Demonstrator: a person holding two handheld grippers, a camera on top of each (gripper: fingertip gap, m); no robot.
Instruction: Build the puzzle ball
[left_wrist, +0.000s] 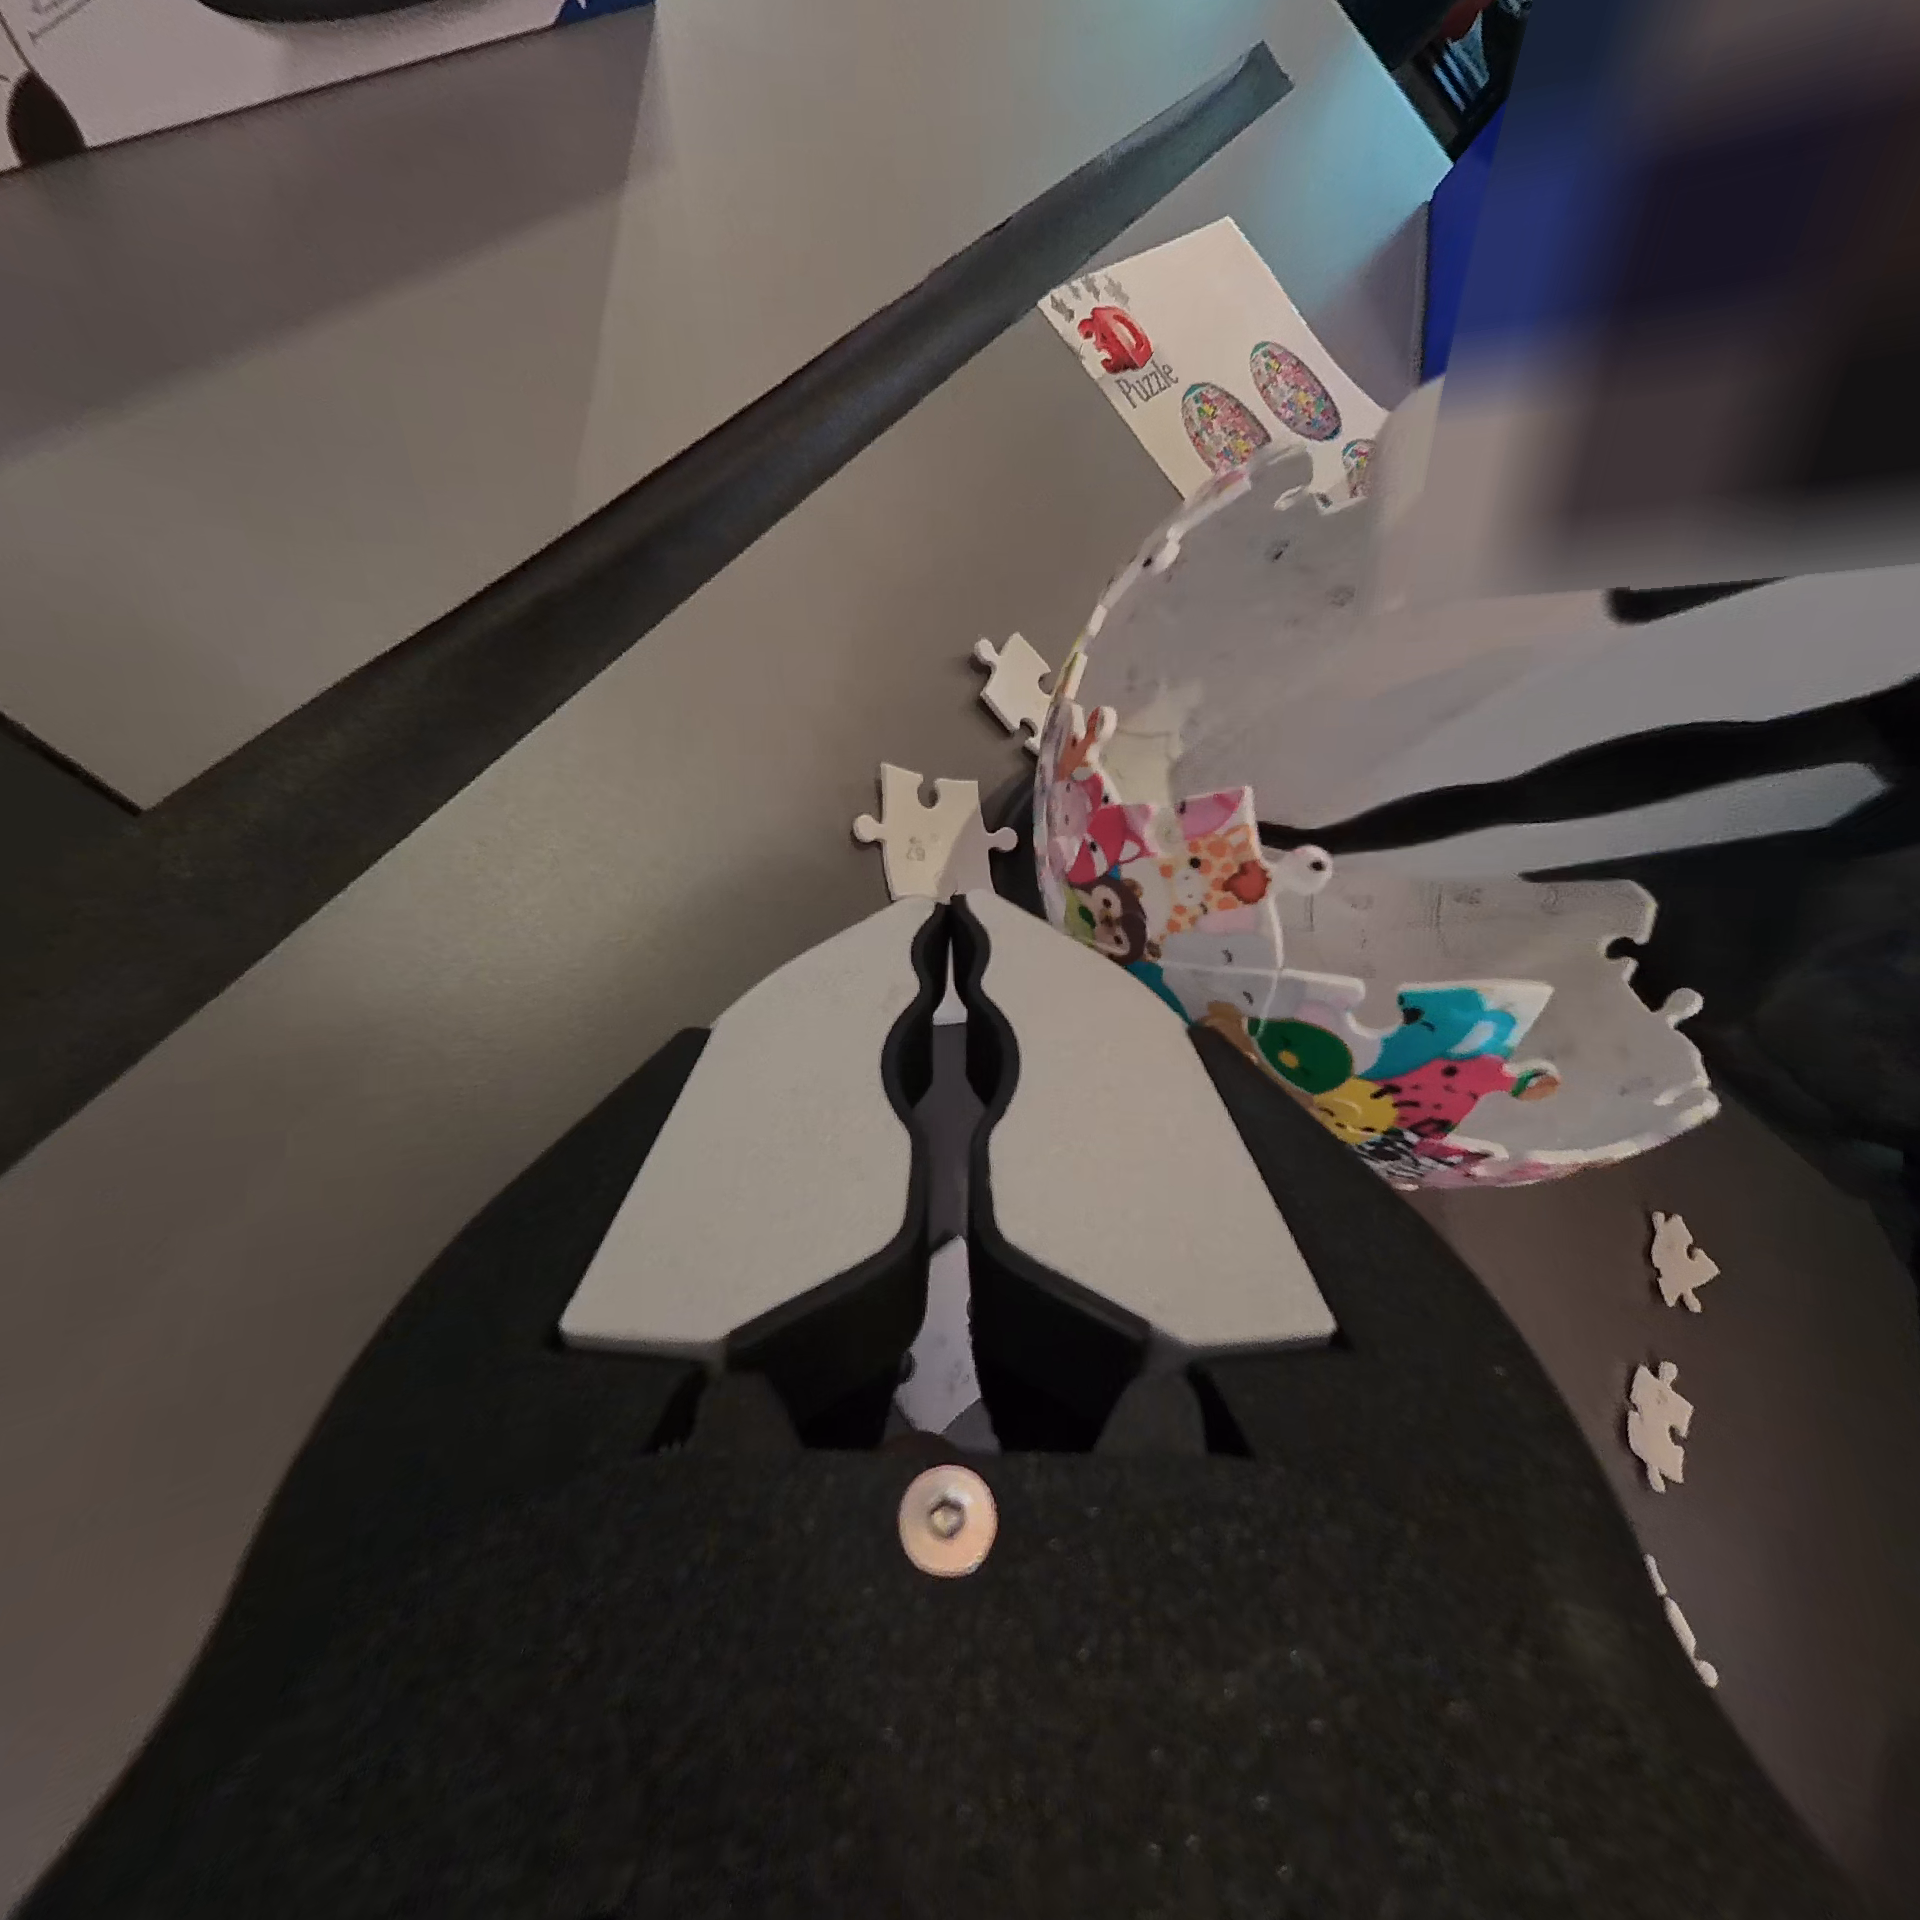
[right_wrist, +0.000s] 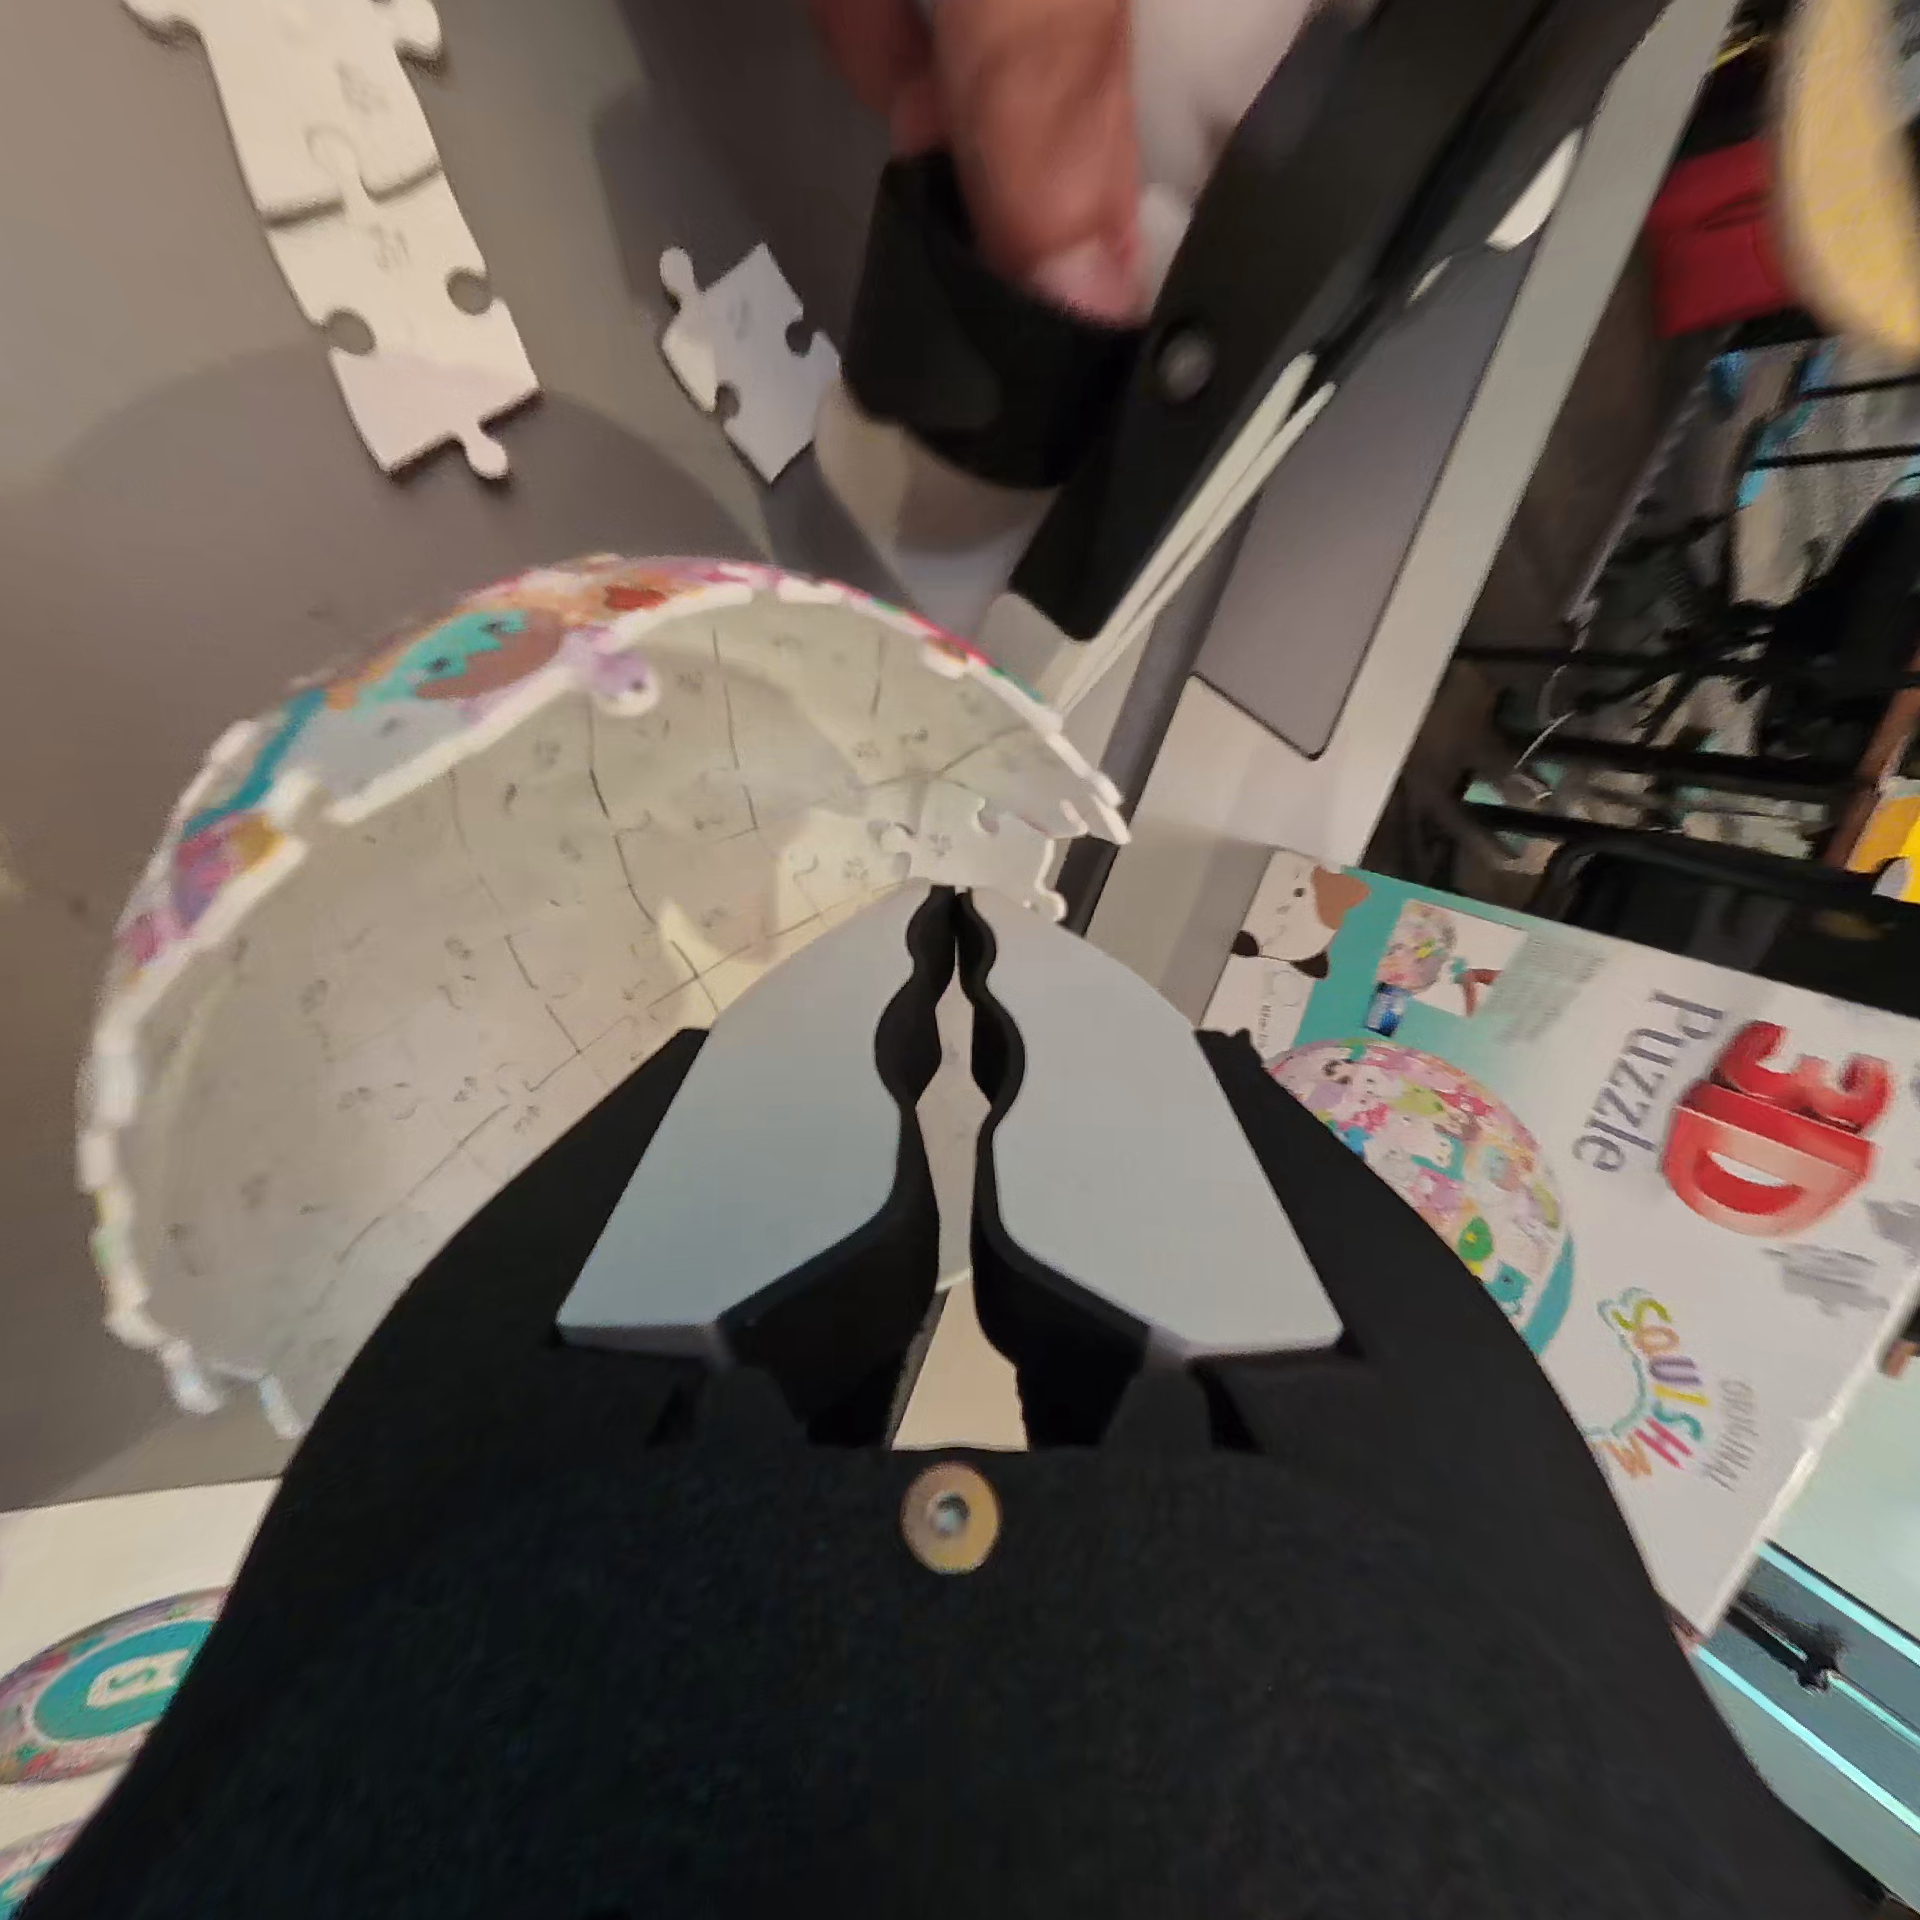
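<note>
The left hand-held gripper (left_wrist: 951, 904) pinches a white puzzle piece (left_wrist: 928, 836) at its tip, and the half-built puzzle ball (left_wrist: 1195, 914) sits just to its right, held up by the right hand-held gripper (right_wrist: 951, 902) squeezing its rim.

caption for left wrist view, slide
Left tongs pinch a white puzzle piece beside the half-built puzzle ball.

Grey desk (left_wrist: 312, 644), matte, w/ a dark strip (left_wrist: 665, 488) running diagonally across it. Cool bluish light on the far part. Beyond the desk edge in right wrist view: blurred dark racks (right_wrist: 1683, 665) w/ coloured clutter.
</note>
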